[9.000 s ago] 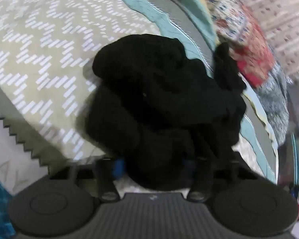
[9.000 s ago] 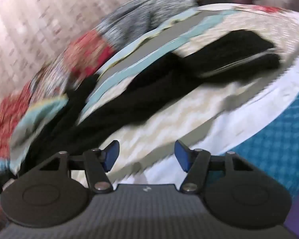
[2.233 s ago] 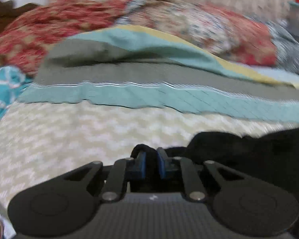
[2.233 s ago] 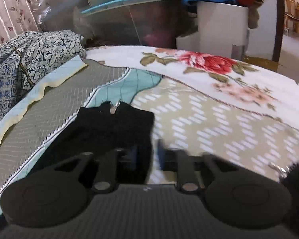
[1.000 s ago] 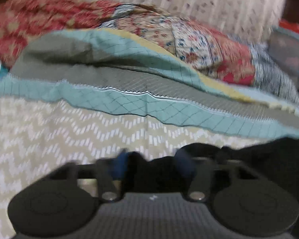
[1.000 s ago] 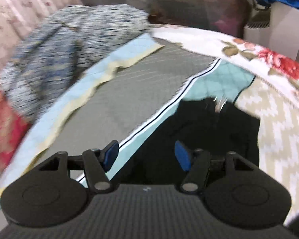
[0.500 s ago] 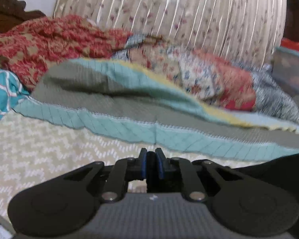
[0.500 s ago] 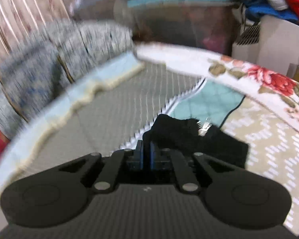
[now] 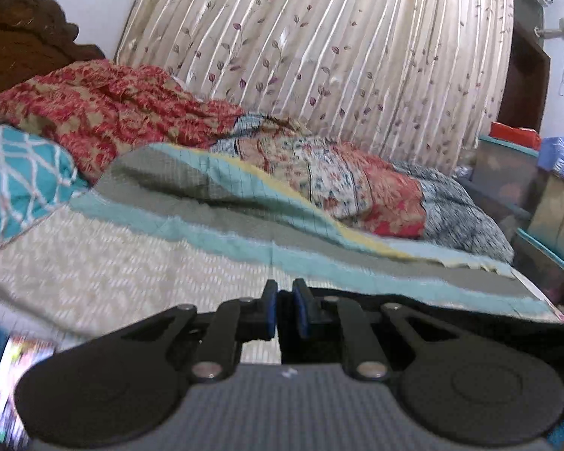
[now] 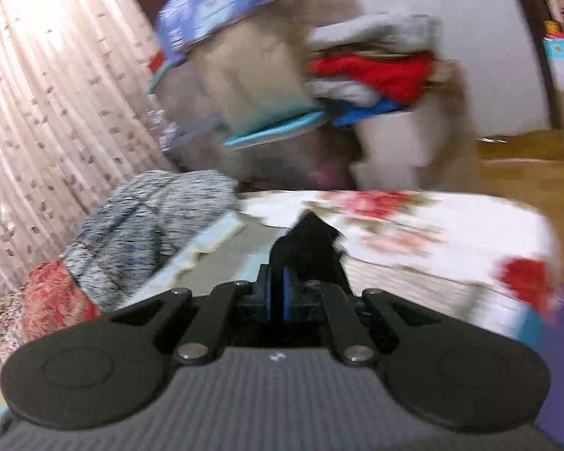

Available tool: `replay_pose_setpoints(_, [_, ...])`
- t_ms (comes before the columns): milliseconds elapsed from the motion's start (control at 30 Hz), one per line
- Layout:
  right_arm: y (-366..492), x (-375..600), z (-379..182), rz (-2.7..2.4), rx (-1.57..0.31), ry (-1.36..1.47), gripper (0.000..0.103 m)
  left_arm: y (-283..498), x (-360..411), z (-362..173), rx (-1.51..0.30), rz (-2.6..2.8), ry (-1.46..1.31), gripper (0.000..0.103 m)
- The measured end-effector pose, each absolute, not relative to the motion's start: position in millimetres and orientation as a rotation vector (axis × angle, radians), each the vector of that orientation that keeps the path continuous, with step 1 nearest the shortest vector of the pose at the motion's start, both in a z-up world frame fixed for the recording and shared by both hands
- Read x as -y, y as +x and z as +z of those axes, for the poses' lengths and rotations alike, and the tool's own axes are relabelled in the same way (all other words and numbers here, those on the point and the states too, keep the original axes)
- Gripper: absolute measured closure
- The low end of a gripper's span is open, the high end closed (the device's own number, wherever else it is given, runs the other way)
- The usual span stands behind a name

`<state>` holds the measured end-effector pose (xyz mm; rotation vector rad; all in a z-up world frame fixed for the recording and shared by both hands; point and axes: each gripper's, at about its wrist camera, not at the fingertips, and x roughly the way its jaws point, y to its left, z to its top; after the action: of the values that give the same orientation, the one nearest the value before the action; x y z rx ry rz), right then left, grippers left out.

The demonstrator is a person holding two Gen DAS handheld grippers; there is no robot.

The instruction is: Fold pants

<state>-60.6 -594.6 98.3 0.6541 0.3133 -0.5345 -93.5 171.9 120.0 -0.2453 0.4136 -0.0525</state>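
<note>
Above the bed, both the left gripper and right gripper, open a second ago, now clamp and lift the black pants for folding.

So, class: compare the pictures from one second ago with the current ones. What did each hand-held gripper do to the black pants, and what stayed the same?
Both were open over the pants a second ago. Now the left hand-held gripper and the right hand-held gripper are shut on the black pants and have lifted them: both views tilted up towards the curtain. The bedspread and quilts stayed put.
</note>
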Motion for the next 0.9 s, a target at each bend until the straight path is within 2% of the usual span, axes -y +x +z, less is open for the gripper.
replay_pose_setpoints(100, [-95, 612, 56, -0.62, -0.404, 0.745, 0.093, -127, -172, 95, -0.499, -0.076, -0.262, 0.09])
replay_pose_setpoints(167, [-105, 619, 27, -0.696, -0.53, 0.803, 0.081, -138, -169, 77, -0.591, -0.042, -0.251, 0.075])
replay_pose_setpoints(200, [-113, 620, 19, -0.739, -0.542, 0.848, 0.064, -144, -168, 69, -0.642, -0.01, -0.241, 0.072])
replay_pose_setpoints(233, [-125, 620, 13, -0.787, -0.505, 0.902, 0.052, -149, -170, 63, -0.676, 0.005, -0.248, 0.07])
replay_pose_setpoints(300, [-145, 612, 15, -0.827, -0.429, 0.939, 0.052, -160, -178, 60, -0.703, 0.022, -0.301, 0.067])
replay_pose_setpoints(367, [-148, 598, 25, -0.811, -0.41, 0.892, 0.052, -167, -190, 65, -0.706, 0.056, -0.368, 0.05])
replay_pose_setpoints(533, [-136, 541, 67, -0.584, -0.36, 0.701, 0.052, -169, -232, 68, -0.666, 0.099, -0.627, 0.041])
replay_pose_setpoints(567, [-124, 525, 77, -0.489, -0.366, 0.666, 0.052, -167, -237, 64, -0.667, 0.089, -0.676, 0.039])
replay_pose_setpoints(633, [-101, 490, 90, -0.31, -0.399, 0.6, 0.052, -151, -244, 54, -0.695, 0.038, -0.786, 0.026])
replay_pose_setpoints(800, [-44, 357, 97, 0.216, -0.57, 0.454, 0.05, -97, -228, 31, -0.794, -0.106, -0.852, 0.016])
replay_pose_setpoints(833, [-37, 325, 95, 0.334, -0.608, 0.433, 0.049, -85, -220, 28, -0.821, -0.131, -0.827, 0.015])
replay_pose_setpoints(867, [-34, 299, 94, 0.43, -0.636, 0.412, 0.047, -77, -210, 26, -0.843, -0.159, -0.802, 0.021])
replay_pose_setpoints(900, [-32, 267, 92, 0.543, -0.662, 0.376, 0.043, -66, -198, 25, -0.867, -0.195, -0.756, 0.034])
